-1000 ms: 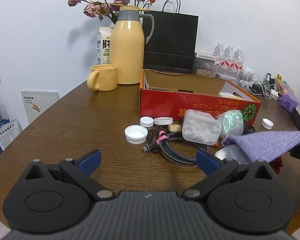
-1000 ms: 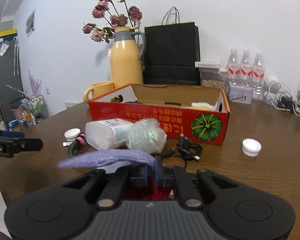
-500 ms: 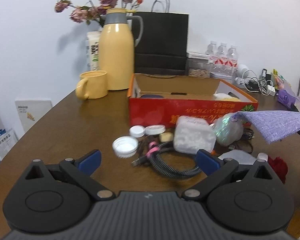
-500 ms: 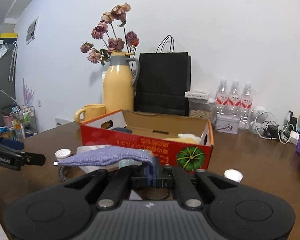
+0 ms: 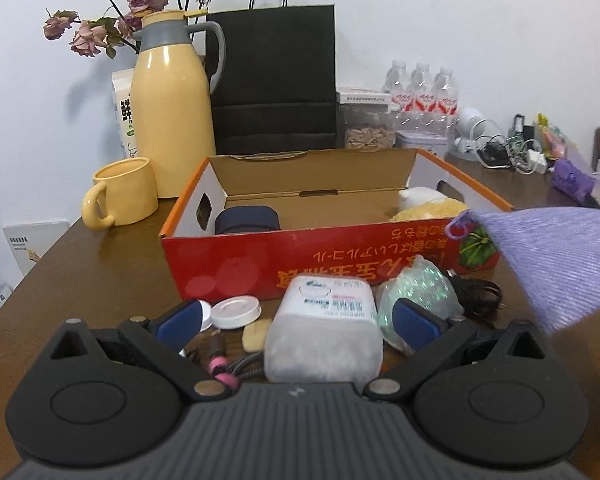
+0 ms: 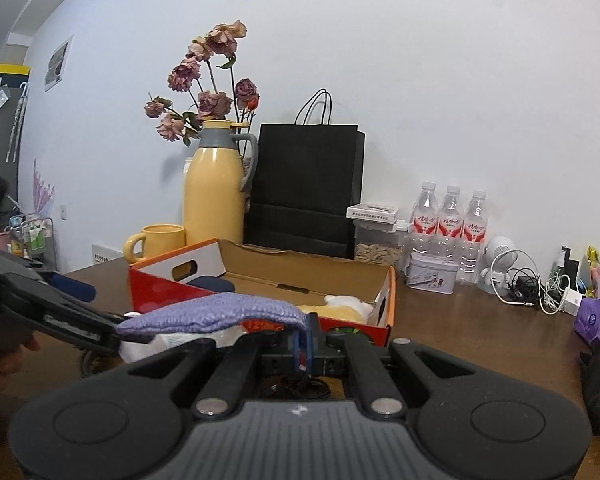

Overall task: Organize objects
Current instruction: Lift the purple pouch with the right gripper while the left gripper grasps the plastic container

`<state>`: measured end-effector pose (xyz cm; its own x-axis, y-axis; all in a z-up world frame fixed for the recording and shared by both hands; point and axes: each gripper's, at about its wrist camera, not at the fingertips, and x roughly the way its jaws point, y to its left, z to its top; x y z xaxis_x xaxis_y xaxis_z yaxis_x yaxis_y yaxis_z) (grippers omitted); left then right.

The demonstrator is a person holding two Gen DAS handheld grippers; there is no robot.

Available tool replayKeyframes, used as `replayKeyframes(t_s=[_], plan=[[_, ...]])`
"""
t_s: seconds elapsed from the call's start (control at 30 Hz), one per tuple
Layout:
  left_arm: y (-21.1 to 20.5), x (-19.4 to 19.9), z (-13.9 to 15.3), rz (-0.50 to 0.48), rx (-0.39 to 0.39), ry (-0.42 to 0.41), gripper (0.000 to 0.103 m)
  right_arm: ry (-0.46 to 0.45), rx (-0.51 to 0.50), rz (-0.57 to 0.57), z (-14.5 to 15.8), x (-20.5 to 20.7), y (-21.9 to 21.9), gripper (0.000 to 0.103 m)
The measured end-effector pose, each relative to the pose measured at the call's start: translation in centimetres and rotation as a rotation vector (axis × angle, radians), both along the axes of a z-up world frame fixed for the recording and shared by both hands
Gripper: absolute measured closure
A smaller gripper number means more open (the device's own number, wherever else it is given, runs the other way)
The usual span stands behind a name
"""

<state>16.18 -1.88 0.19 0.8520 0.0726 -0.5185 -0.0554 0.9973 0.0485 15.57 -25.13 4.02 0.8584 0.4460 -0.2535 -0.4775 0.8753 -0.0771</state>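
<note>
White wall behind, dark brown wooden desk [image 5: 100, 264] carrying everything.

Your right hand-held gripper [image 6: 305, 346] is clamped tight on one edge of the purple knitted cloth [image 6: 212, 314]. The cloth hangs in the air, stretched out to the left, just near of the red open-top cardboard box [image 6: 260, 280]. In the left wrist view the same cloth [image 5: 552, 264] enters from the right edge, level with the box's right front corner.

Your left hand-held gripper [image 5: 300, 318] has its jaws wide apart, nothing pressed between them. It's lined up on the translucent white plastic container with a printed label [image 5: 324, 332], which lies on the desk between the two blue fingertips [image 5: 414, 318], not touched.

Just beside that container: crumpled clear iridescent wrap [image 5: 416, 288] to its right, white round lid [image 5: 236, 310] and small beige block [image 5: 256, 328] to its left, braided cable with pink band [image 5: 228, 368] near left.

Inside the box [image 5: 300, 248]: dark navy round case [image 5: 246, 220] at the left, yellow-and-white soft item [image 5: 428, 204] at the right.

Far left of the box: yellow ceramic mug [image 5: 120, 194], yellow thermos jug with grey collar [image 5: 172, 120], black paper bag [image 5: 274, 80] behind.
</note>
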Motion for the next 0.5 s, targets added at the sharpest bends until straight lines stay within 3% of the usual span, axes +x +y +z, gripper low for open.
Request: replayKeyframes(t_s=[0.1,0.17,0.3,0.5], plan=[[-0.3,1.3,-0.5,0.005,-0.003,0.011,0.001,-0.006,-0.002,0.004,0.0,0.6,0.0,0.100],[-0.4,2.0,-0.8,0.011,-0.007,0.026,0.016,-0.006,-0.002,0.006,-0.1,1.0,0.0,0.100],[-0.3,3.2,-1.6,-0.006,-0.042,0.076,0.034,0.003,0.004,0.010,-0.4,1.6,-0.1,0.100],[-0.6,3.7,-2.3,-0.029,-0.043,0.099,0.037,0.015,0.008,0.016,-0.8,2.3,0.0,0.100]])
